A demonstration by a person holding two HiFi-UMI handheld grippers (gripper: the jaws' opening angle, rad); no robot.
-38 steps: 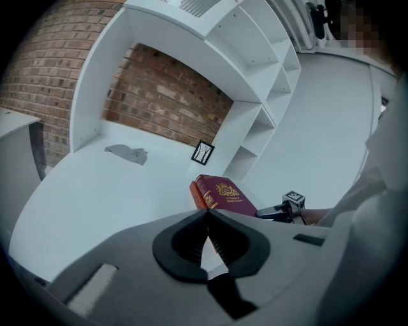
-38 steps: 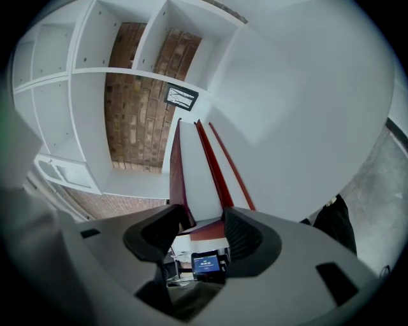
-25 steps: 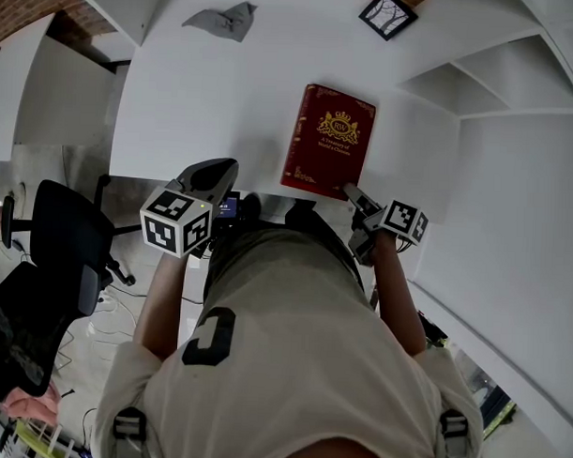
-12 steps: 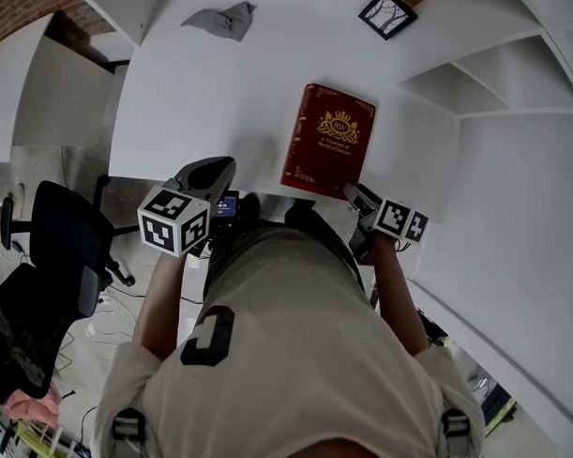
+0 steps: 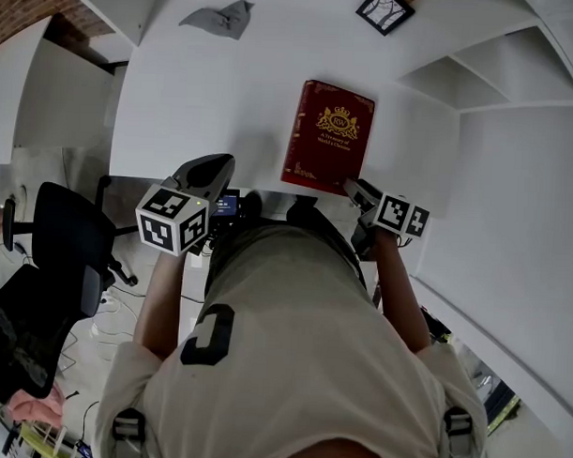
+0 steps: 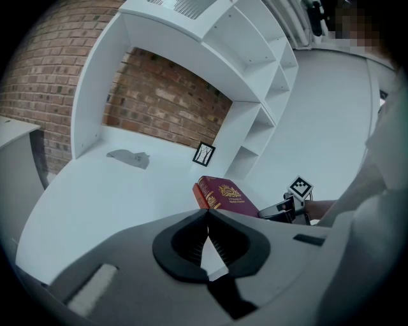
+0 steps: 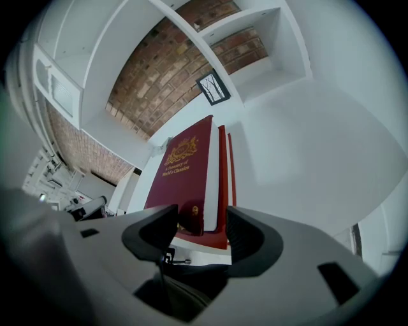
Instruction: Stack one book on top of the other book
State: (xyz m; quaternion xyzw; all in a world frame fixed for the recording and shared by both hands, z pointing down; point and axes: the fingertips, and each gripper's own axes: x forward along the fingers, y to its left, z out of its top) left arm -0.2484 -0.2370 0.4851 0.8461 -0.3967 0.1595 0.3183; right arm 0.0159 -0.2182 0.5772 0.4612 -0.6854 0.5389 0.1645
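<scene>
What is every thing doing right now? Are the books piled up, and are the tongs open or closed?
Maroon book: closed, lying flat on top of the red book.
Red book: closed, underneath.
Left tongs: shut, empty.
Right tongs: around the books' near corner; can't tell if squeezing.
Grey cloth: crumpled.
Picture frame: standing up at the back.
</scene>
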